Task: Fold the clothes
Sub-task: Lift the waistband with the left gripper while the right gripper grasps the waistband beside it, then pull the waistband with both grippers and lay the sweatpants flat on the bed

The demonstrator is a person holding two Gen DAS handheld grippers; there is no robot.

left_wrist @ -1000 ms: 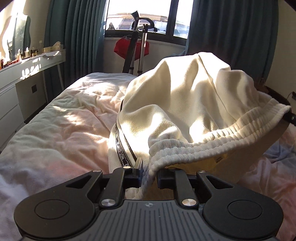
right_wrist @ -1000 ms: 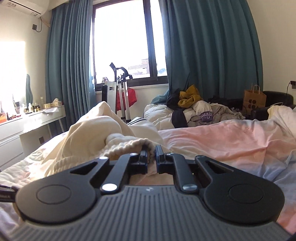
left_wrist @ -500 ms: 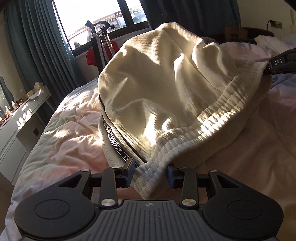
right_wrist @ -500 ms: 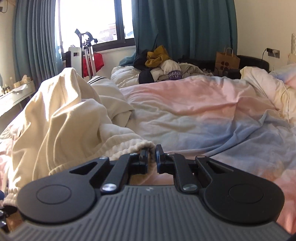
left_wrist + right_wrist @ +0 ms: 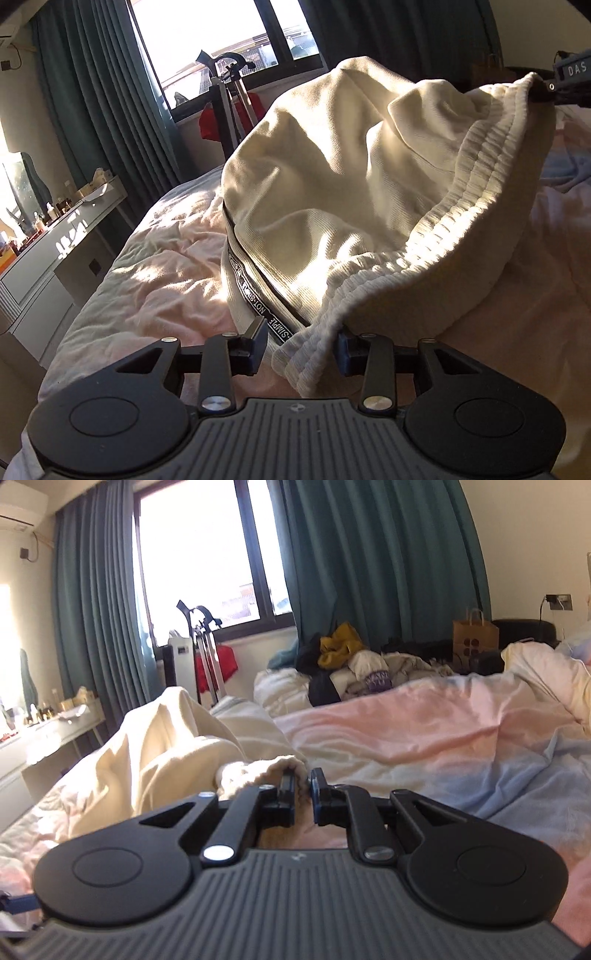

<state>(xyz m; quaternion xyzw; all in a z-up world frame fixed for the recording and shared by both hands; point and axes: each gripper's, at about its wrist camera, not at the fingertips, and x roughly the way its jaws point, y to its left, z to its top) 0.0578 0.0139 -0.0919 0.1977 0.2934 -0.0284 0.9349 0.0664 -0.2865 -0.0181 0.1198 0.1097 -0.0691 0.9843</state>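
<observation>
A: Describe the garment.

B: Cream ribbed garment (image 5: 332,206) with elasticated waistband (image 5: 436,251) and a black lettered tape (image 5: 258,306) along one seam. It is draped over the pink duvet (image 5: 159,269), left of centre on the bed.

A: Gripper states?

B: Left gripper (image 5: 300,345): fingers spread wide, the near waistband corner lying loose between them. Right gripper (image 5: 303,794): fingers pressed together, pinching the far-right waistband end.

A: Change from the earlier frames?

B: One second ago the left fingers were closed on the waistband; they have since parted. The right gripper's pinch is unchanged.
</observation>
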